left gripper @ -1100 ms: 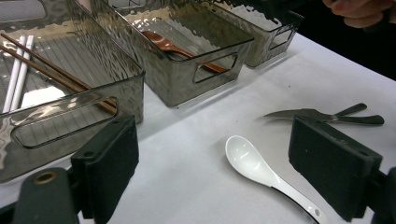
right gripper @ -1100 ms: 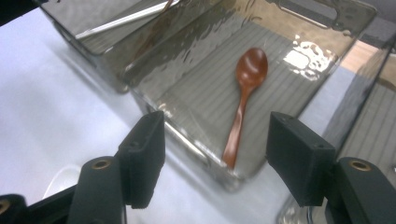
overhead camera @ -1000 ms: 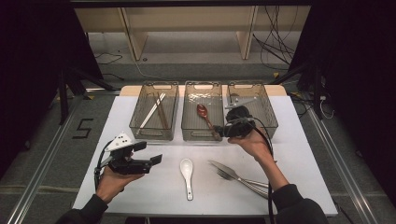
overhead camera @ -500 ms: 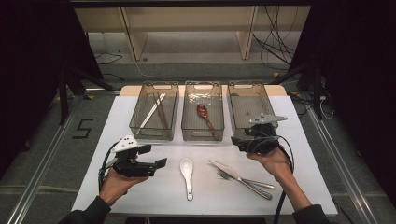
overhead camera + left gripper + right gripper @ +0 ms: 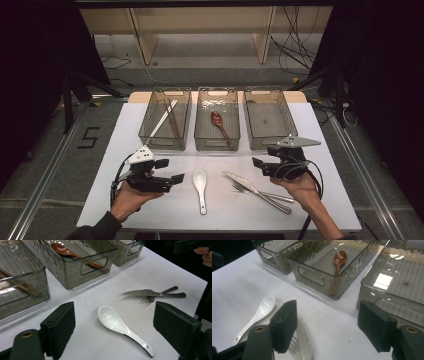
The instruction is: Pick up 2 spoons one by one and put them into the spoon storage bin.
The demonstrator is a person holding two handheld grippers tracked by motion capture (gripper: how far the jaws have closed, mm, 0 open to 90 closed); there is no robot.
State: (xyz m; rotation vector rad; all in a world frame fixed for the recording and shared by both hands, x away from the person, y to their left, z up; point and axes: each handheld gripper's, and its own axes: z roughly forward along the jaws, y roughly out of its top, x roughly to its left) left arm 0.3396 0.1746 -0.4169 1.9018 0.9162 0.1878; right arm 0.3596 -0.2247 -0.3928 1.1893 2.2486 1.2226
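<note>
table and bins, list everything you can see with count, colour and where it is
table: 1, white top, centre of the high view
bins: 3, smoky clear plastic, side by side along the far edge
chopsticks: a few, pale and brown, in the left bin
brown spoon: 1, reddish brown, in the middle bin
right bin: holds nothing I can make out
white spoon: 1, white, on the table near the front, centre
knife: 1, silver, on the table right of the white spoon
fork: 1, silver, crossed under the knife
left claw: 1, black, open, holding nothing, left of the white spoon
right claw: 1, black, jaws just been opening, nothing between them, near the knife
</note>
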